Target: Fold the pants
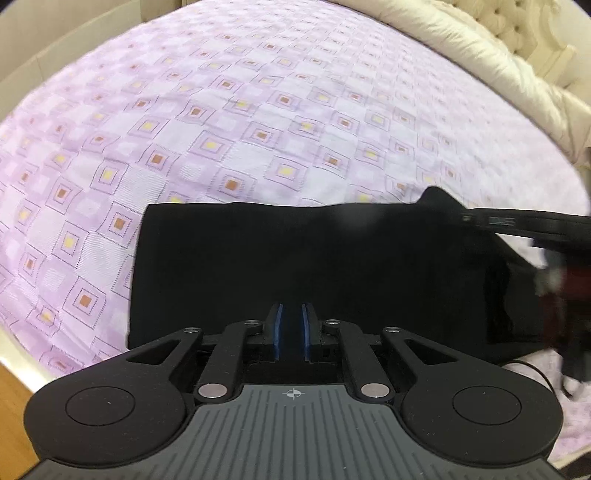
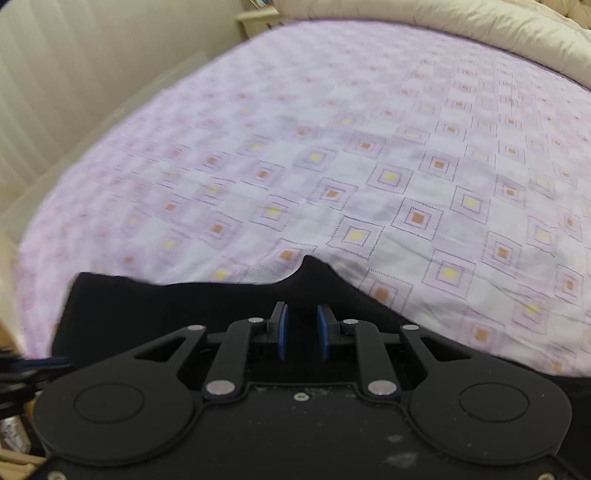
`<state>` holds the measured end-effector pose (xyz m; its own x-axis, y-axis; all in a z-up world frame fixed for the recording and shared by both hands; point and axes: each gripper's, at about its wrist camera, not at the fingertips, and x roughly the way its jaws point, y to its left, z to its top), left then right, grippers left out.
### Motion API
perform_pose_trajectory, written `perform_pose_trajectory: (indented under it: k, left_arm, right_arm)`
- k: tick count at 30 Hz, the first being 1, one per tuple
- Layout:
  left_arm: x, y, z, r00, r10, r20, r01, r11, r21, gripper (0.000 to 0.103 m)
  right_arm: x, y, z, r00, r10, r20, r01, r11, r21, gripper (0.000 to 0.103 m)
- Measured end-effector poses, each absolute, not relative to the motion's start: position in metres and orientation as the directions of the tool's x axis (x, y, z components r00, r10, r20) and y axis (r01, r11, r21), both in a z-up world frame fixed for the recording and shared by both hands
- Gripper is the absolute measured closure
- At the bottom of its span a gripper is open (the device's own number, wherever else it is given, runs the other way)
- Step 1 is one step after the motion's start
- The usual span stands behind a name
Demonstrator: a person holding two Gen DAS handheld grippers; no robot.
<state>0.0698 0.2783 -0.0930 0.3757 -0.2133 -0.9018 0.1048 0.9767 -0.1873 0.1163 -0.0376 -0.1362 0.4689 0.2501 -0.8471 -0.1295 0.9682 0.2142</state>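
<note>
Black pants lie folded into a flat rectangle on the purple patterned bedsheet. My left gripper hovers over the near edge of the pants, its blue-padded jaws a small gap apart with nothing between them. My right gripper is above the pants near their far edge, jaws apart and empty. Its body also shows in the left wrist view at the right end of the pants, blurred.
A cream quilt is bunched along the far right of the bed, by a tufted headboard. A cream wall runs along the left side. A wooden bed edge shows at lower left.
</note>
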Motion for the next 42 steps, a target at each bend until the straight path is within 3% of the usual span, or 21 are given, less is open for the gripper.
perform_pose_trajectory:
  k: [2, 6, 10, 12, 22, 24, 28, 31, 33, 35, 38, 42]
  left_arm:
    - [0.074, 0.294, -0.096, 0.373, -0.223, -0.901, 0.105, 0.975, -0.198, 0.088]
    - [0.079, 0.325, -0.101, 0.368, -0.253, -0.895, 0.09, 0.968, -0.236, 0.049]
    - [0.079, 0.349, -0.106, 0.366, -0.255, -0.895, 0.06, 0.966, -0.251, 0.036]
    - [0.08, 0.357, -0.11, 0.358, -0.259, -0.897, 0.06, 0.965, -0.255, 0.022]
    - [0.093, 0.366, -0.159, 0.205, -0.383, -0.901, 0.01, 0.921, -0.389, 0.014]
    - [0.093, 0.362, -0.165, 0.201, -0.405, -0.892, 0.026, 0.913, -0.408, 0.001]
    - [0.093, 0.358, -0.163, 0.197, -0.385, -0.902, 0.01, 0.921, -0.39, 0.004]
    - [0.089, 0.357, -0.158, 0.212, -0.313, -0.926, 0.021, 0.949, -0.316, 0.035]
    - [0.083, 0.362, -0.153, 0.237, -0.308, -0.921, 0.017, 0.95, -0.313, 0.067]
    - [0.078, 0.365, -0.149, 0.249, -0.353, -0.902, 0.0, 0.931, -0.365, 0.07]
    - [0.073, 0.35, -0.134, 0.289, -0.31, -0.906, 0.08, 0.951, -0.3, 0.072]
    - [0.069, 0.343, -0.108, 0.362, -0.312, -0.878, 0.072, 0.949, -0.307, 0.072]
  right_arm:
    - [0.137, -0.027, -0.153, 0.441, 0.207, -0.874, -0.103, 0.978, 0.18, 0.084]
    - [0.152, -0.016, -0.173, 0.408, 0.151, -0.901, -0.099, 0.988, 0.121, 0.084]
    - [0.15, -0.014, -0.172, 0.411, 0.132, -0.902, -0.095, 0.99, 0.102, 0.084]
    - [0.154, -0.011, -0.174, 0.404, 0.129, -0.906, -0.088, 0.991, 0.101, 0.084]
    - [0.155, -0.006, -0.173, 0.384, 0.114, -0.916, -0.096, 0.992, 0.084, 0.083]
    - [0.155, -0.006, -0.173, 0.386, 0.115, -0.915, -0.093, 0.992, 0.086, 0.083]
    - [0.155, -0.008, -0.173, 0.388, 0.12, -0.914, -0.094, 0.992, 0.09, 0.083]
    - [0.154, -0.009, -0.174, 0.396, 0.125, -0.91, -0.09, 0.991, 0.098, 0.083]
    - [0.152, -0.011, -0.173, 0.4, 0.129, -0.908, -0.082, 0.991, 0.105, 0.082]
    - [0.15, -0.013, -0.172, 0.403, 0.136, -0.905, -0.073, 0.991, 0.116, 0.081]
    - [0.142, -0.016, -0.163, 0.42, 0.141, -0.897, -0.053, 0.99, 0.131, 0.081]
    - [0.107, -0.02, -0.142, 0.467, 0.17, -0.868, -0.039, 0.984, 0.173, 0.08]
